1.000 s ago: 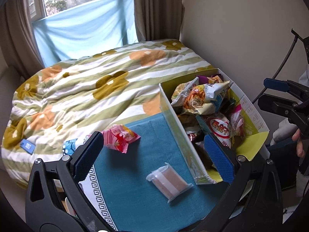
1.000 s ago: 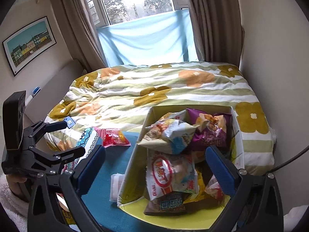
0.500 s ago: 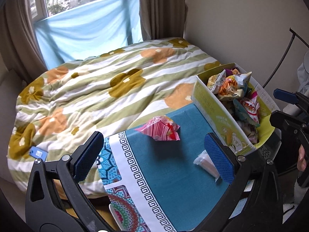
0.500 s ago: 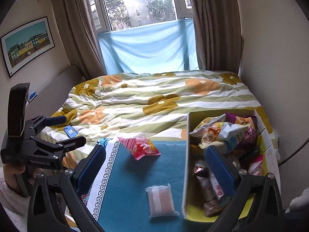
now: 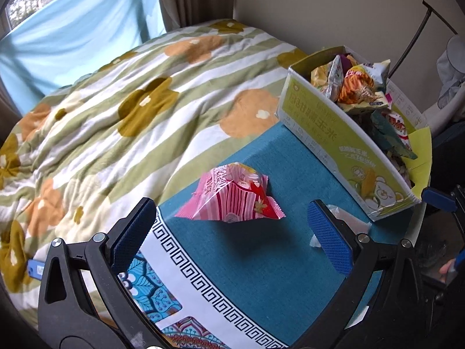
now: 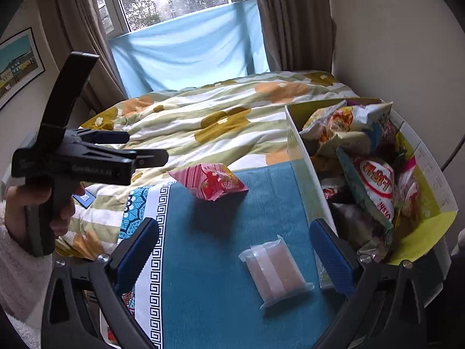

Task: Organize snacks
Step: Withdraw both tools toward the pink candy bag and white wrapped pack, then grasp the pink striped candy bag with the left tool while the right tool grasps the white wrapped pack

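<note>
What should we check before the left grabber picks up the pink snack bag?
1. Left gripper open: ok.
2. Pink bag lies free on the teal cloth, nothing on it: ok.
3. Bag lined up between the fingers: ok, roughly, slightly ahead.
4. Right gripper open, away from the bag: ok.
5. Clear packet apart from the bag: ok.
6. Room left in the box: cannot tell, looks piled full.
</note>
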`<state>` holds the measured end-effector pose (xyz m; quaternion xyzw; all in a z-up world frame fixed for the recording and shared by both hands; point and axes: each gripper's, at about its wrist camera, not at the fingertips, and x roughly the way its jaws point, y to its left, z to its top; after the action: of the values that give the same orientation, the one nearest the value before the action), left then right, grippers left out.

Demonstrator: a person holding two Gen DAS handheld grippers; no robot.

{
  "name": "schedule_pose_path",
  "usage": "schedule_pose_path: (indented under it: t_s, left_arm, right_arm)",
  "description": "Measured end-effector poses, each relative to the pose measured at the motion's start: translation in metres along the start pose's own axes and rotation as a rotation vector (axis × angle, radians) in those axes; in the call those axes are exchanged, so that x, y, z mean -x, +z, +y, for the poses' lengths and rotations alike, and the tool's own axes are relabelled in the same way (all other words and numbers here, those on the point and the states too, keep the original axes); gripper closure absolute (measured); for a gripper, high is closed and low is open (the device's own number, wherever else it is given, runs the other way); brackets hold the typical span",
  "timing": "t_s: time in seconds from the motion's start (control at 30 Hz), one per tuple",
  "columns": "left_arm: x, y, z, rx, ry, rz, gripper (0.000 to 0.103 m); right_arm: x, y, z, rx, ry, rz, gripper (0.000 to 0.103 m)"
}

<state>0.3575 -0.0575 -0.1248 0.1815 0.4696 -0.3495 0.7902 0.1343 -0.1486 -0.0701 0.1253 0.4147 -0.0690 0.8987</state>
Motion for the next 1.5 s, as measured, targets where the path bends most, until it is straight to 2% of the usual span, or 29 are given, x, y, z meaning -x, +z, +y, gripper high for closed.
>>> schedule_pose_path:
  t_s: [0.17,0.27,0.4,0.47,0.6,0.73,0.9,1.03,1.2,1.4,1.5]
  left_arm:
    - [-0.064,0.004,0.000,-0.030,-0.010,0.057,0.000]
    - [-0.094,0.003,0.002,-0.040,0.014,0.079,0.000]
    - [-0.121,-0.001,0.008,-0.026,-0.028,0.113,0.001]
    - [-0.127,-0.003,0.011,-0.015,-0.050,0.119,0.005]
    - [-0.129,-0.005,0.019,0.014,-0.104,0.117,0.019]
    - [-0.126,-0.008,0.017,-0.013,-0.107,0.117,0.025]
    - [-0.118,-0.019,0.019,-0.009,-0.094,0.129,0.026]
    - [-0.104,-0.041,0.021,-0.005,-0.082,0.138,0.026]
    - [-0.088,-0.069,0.022,0.033,-0.077,0.164,0.026]
    - [-0.077,-0.094,0.025,0.090,-0.089,0.183,0.026]
    - [-0.074,-0.102,0.025,0.109,-0.090,0.184,0.026]
  right_arm:
    - [-0.033,-0.024,-0.001,0.019,-0.054,0.027,0.000]
    - [-0.057,-0.037,-0.003,0.041,-0.074,0.070,0.000]
    - [-0.085,-0.051,-0.004,0.080,-0.095,0.121,0.000]
    - [-0.093,-0.054,-0.004,0.094,-0.110,0.135,0.000]
    - [-0.108,-0.060,-0.008,0.122,-0.136,0.165,0.001]
    - [-0.121,-0.066,-0.007,0.145,-0.150,0.202,0.001]
    - [-0.128,-0.067,-0.009,0.156,-0.155,0.224,0.002]
    - [-0.135,-0.070,-0.008,0.175,-0.177,0.244,0.003]
    - [-0.144,-0.079,-0.007,0.224,-0.292,0.272,0.010]
    - [-0.140,-0.083,-0.018,0.107,-0.275,0.278,0.010]
    - [-0.137,-0.087,-0.030,-0.014,-0.172,0.313,0.009]
